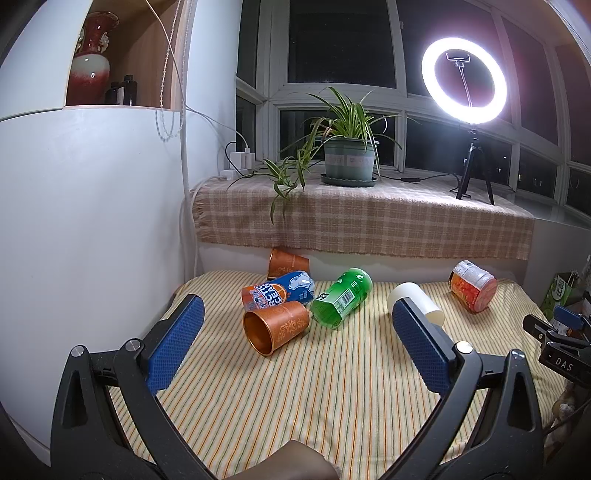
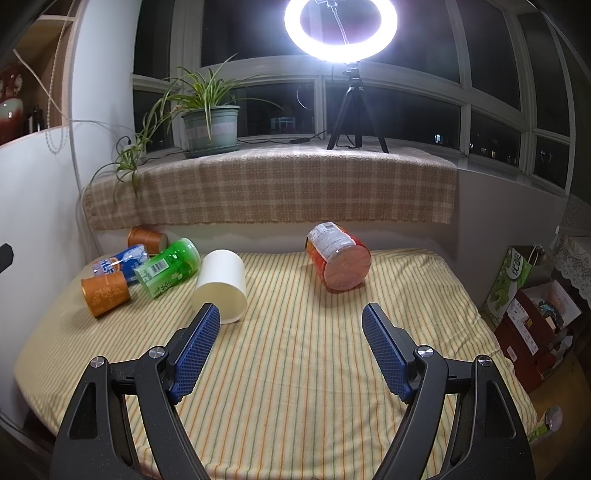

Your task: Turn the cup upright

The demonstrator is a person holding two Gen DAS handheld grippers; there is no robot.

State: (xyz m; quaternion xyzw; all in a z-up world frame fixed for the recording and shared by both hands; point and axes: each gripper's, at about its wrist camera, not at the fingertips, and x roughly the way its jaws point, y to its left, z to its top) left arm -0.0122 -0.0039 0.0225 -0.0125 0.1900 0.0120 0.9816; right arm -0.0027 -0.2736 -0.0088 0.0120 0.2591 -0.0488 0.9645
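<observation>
On the striped bed (image 2: 295,369), an orange cup (image 2: 105,294) is seen lying at ten o'clock, a white cup (image 2: 221,286) on its side nearer centre. Left gripper (image 1: 297,312) and right gripper (image 2: 291,314) are held spread, empty.

Pretty dim night shots; nearly all the light comes from the ring light (image 1: 464,80) on the sill, which blows out white with heavy glare in the right view. Windows (image 2: 258,33) are black, fisheye bends the edges, and corners go dark.
</observation>
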